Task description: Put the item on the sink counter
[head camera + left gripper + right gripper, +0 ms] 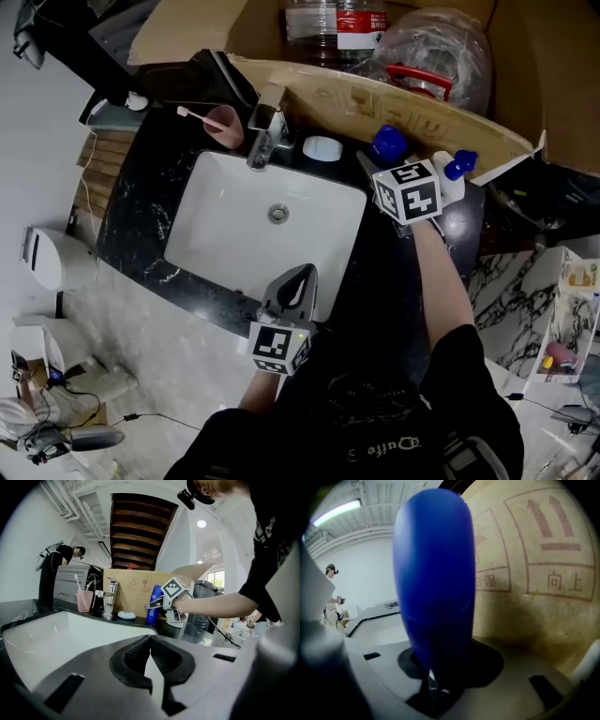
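A blue bottle stands upright at the back right of the black sink counter, close to a cardboard box wall. My right gripper is shut on it; in the right gripper view the blue bottle fills the middle between the jaws of the right gripper. In the left gripper view the blue bottle seems to reach the counter, though contact is unclear. My left gripper hangs over the front rim of the white basin, and the left gripper is shut on nothing.
A faucet, a pink cup with a toothbrush and a white soap piece line the counter's back. A white bottle with a blue cap stands right of my right gripper. A person stands far off.
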### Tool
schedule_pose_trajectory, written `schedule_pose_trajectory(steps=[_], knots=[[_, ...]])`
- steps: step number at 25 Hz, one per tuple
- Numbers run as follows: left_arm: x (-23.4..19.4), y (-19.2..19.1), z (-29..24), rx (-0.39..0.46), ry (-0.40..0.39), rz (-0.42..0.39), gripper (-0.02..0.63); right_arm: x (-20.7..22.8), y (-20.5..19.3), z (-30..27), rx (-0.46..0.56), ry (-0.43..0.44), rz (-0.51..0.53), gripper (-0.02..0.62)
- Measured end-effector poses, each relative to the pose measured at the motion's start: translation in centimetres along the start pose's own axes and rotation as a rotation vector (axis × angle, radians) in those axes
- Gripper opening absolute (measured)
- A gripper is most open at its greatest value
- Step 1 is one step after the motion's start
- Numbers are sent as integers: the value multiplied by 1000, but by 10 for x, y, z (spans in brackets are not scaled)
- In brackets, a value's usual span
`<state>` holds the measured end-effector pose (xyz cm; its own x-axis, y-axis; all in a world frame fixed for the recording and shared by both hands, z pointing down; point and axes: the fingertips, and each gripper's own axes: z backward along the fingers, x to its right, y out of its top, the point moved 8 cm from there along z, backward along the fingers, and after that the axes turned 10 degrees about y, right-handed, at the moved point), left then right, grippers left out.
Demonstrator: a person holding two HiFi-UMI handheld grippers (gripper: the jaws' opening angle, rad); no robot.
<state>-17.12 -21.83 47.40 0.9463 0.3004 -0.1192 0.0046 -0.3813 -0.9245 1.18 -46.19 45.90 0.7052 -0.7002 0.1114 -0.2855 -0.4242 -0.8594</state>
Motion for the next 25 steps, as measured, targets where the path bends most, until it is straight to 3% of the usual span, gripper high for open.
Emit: schedule_pose_trajectory(steps=[9,11,14,21,25], knots=[[3,1,0,4,-9,-3,7,0,-1,-5,-6,-6,25,152],[2,1,1,4,-6,-3,8,-2,0,-3,10,2,26,181],[2,1,3,8,-4,-3,7,-5,7,4,68,-8,25,245],[8,5,8,33,-24,56,6,-19,27,46,217,-72,34,299],[13,11,17,61,-29,45,7,-35,36,74,273,-74,60,304]])
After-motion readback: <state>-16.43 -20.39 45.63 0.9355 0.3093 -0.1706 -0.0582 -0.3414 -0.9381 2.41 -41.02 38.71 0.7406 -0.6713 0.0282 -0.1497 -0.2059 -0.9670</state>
